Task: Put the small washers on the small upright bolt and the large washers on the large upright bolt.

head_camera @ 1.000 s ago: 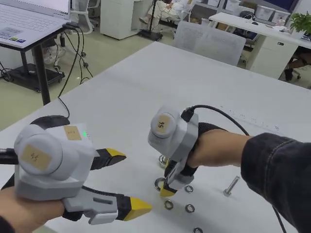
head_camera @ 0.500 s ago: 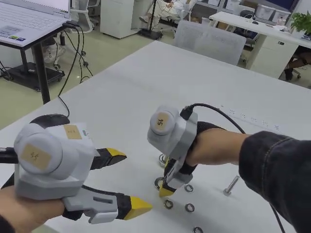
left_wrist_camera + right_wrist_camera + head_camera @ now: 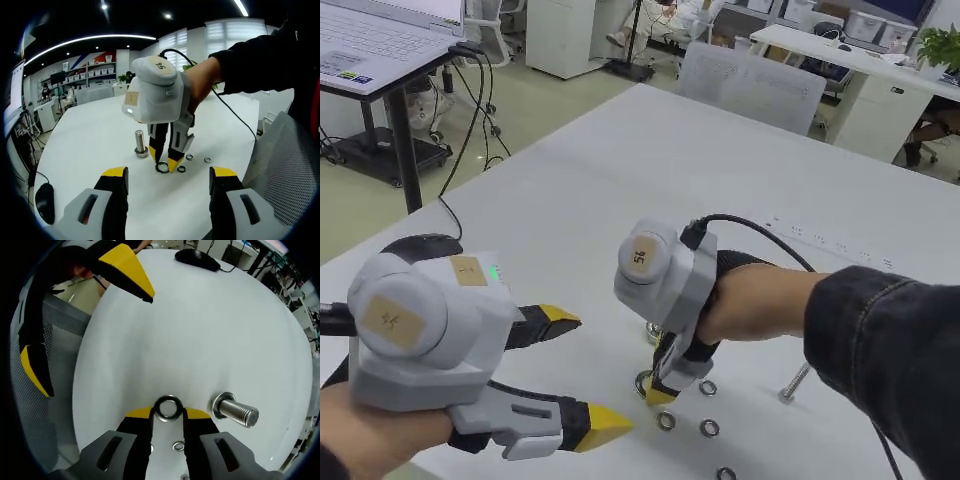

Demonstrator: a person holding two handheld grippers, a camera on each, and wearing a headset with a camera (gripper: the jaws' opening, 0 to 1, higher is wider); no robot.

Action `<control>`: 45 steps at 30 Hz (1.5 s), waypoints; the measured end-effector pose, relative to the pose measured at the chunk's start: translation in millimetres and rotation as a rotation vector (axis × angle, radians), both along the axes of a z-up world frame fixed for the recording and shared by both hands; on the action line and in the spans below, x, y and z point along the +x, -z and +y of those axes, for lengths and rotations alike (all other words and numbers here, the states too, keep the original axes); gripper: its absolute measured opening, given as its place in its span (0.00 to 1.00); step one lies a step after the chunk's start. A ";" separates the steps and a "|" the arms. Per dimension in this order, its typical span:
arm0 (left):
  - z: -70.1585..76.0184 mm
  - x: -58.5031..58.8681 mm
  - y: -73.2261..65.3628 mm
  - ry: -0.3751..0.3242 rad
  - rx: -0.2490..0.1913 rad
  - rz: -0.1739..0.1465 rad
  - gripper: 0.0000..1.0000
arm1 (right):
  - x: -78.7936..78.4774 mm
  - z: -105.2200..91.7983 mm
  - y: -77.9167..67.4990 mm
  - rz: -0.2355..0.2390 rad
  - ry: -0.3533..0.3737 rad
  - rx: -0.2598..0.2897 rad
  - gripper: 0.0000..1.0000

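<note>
While left gripper (image 3: pixel 588 374) hangs spread, right gripper (image 3: pixel 168 413) pinches a large washer (image 3: pixel 168 407) flat on the table (image 3: pixel 200 330) beside the large upright bolt (image 3: pixel 235 411). Pickup step; next probably lift, centre over bolt.

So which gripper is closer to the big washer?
Right. The right gripper has its tips on either side of the big washer on the table. The left gripper is held back from it, open, with bare table between.
</note>
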State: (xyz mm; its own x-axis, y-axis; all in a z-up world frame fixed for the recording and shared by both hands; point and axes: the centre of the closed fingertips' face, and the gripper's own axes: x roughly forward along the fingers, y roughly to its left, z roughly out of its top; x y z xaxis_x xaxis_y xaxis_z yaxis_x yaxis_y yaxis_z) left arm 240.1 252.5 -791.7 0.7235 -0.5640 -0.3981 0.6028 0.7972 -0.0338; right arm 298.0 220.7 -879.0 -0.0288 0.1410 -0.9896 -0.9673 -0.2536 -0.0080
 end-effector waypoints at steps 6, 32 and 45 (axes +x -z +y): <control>-0.4 0.8 0.2 0.001 -0.003 0.002 0.65 | 0.3 -0.4 -0.2 -0.011 -0.006 -0.005 0.23; 0.4 2.6 1.6 0.006 0.002 0.005 0.64 | 9.0 -13.2 -22.9 -0.022 0.011 0.009 0.23; -0.3 2.0 1.5 0.009 0.005 0.003 0.64 | 19.8 -21.7 -56.9 -0.063 0.013 0.041 0.23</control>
